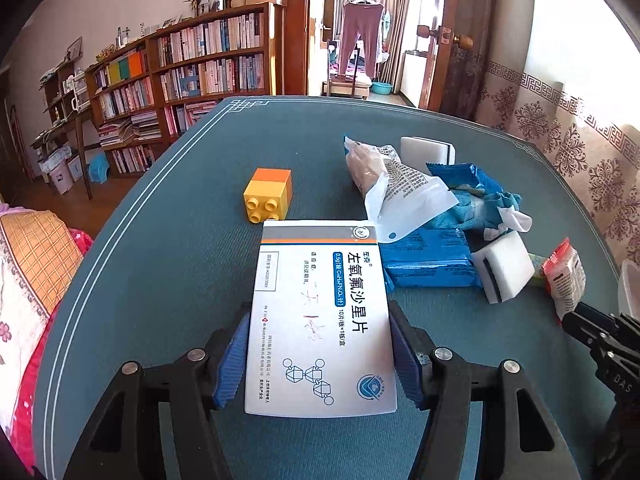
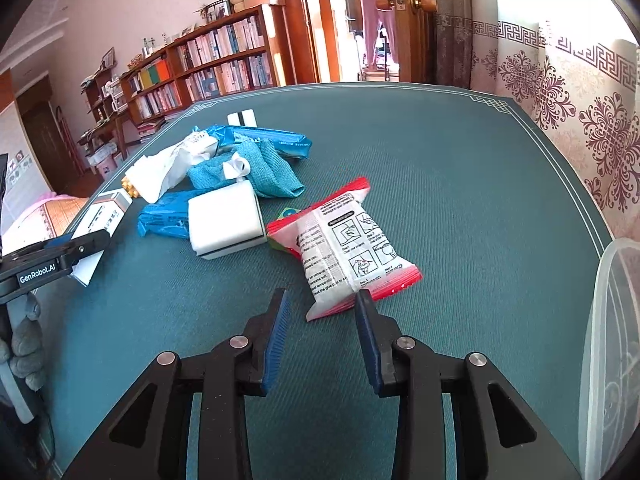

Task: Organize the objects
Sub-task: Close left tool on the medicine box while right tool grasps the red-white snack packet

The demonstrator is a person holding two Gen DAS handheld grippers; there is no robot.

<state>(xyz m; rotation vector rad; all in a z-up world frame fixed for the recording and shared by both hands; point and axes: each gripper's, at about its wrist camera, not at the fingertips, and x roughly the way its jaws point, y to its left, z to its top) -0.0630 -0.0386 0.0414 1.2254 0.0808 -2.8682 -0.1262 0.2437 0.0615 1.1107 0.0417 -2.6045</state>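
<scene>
My left gripper (image 1: 320, 320) is shut on a white medicine box (image 1: 322, 312) with blue Chinese print, one blue pad on each long side. The box also shows in the right wrist view (image 2: 102, 220), held by the left gripper (image 2: 86, 246). My right gripper (image 2: 322, 298) is open and empty, just short of a red-edged white packet (image 2: 348, 248); its right fingertip touches the packet's near edge. The right gripper shows at the right edge of the left wrist view (image 1: 580, 320), next to the same packet (image 1: 564, 276).
A yellow-orange toy brick (image 1: 268, 196) stands beyond the box. A pile holds blue wrappers (image 2: 264, 138), a teal cloth (image 2: 264, 170), a white bag (image 2: 168, 172) and white sponges (image 2: 226, 224). A translucent plastic bin (image 2: 612, 340) sits at right on the teal table mat (image 2: 460, 184).
</scene>
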